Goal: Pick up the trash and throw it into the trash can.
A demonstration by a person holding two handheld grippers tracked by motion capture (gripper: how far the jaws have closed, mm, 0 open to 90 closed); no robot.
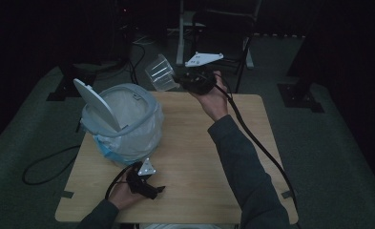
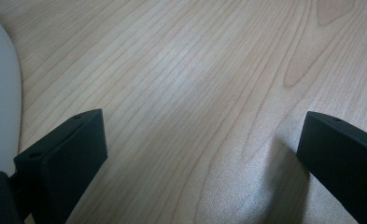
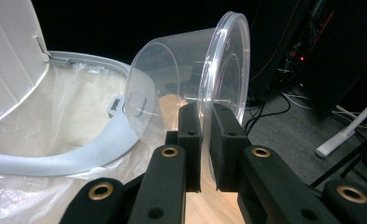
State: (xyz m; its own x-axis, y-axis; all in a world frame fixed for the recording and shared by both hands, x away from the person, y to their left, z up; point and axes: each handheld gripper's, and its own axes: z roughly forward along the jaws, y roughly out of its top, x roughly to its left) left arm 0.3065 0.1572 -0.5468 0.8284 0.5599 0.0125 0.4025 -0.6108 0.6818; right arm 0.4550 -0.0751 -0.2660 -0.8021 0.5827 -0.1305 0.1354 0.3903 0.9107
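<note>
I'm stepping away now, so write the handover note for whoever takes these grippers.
Right gripper: fingers shut on the rim of the clear plastic cup, held tipped on its side in the air, near the bin.
Left gripper: open, holding nothing, low over the wooden table.
White bin: on the table, bag-lined, lid up.
Done: cup picked up.
Left: likely carry it over the bin's opening and let go.

My right black tongs [image 1: 178,82] raised at arm's length, jaws clamped tight, my left black tongs [image 1: 157,189] low, jaws spread wide
</note>
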